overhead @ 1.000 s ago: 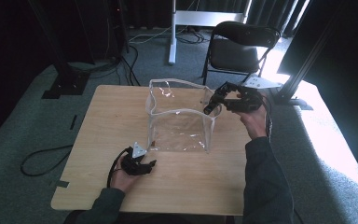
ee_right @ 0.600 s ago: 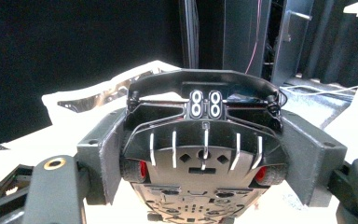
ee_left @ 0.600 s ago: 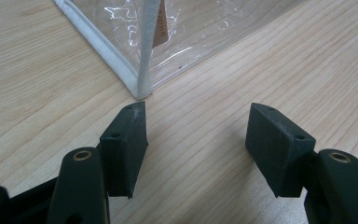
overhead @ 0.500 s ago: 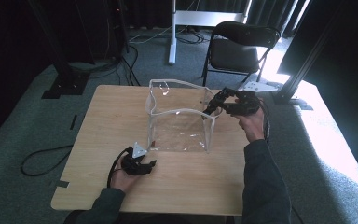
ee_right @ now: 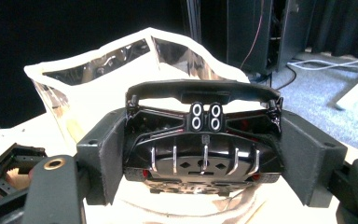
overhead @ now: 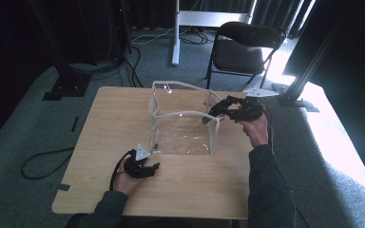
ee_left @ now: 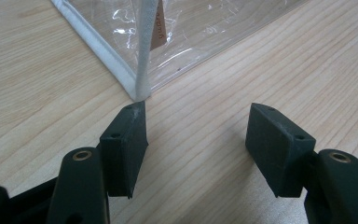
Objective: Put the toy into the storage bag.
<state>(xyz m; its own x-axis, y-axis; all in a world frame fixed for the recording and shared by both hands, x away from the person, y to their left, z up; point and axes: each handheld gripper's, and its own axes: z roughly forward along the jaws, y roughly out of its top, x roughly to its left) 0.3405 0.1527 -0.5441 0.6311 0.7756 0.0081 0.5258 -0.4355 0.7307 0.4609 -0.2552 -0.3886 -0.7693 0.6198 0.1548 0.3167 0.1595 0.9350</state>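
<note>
On the light wooden table [overhead: 104, 123] stood one clear plastic open-topped bag with white edging [overhead: 183, 126], and everything else lay around it. Two grippers were in play. Near the bag's front left corner, the left gripper [overhead: 149, 167] rested on the tabletop in the person's left hand [overhead: 126, 180], forearm coming up from the table's near edge; its jaws stood well apart with nothing between them, one pad just beside the bag's white corner seam [ee_left: 140, 70]. At the bag's right rim, the right gripper [overhead: 215, 112] was held raised, wrist bent inward, clamped across one black toy sports car [ee_right: 203, 140]. The car's long axis ran along the gripper, its tail facing the gripper's camera, nose toward the bag.
</note>
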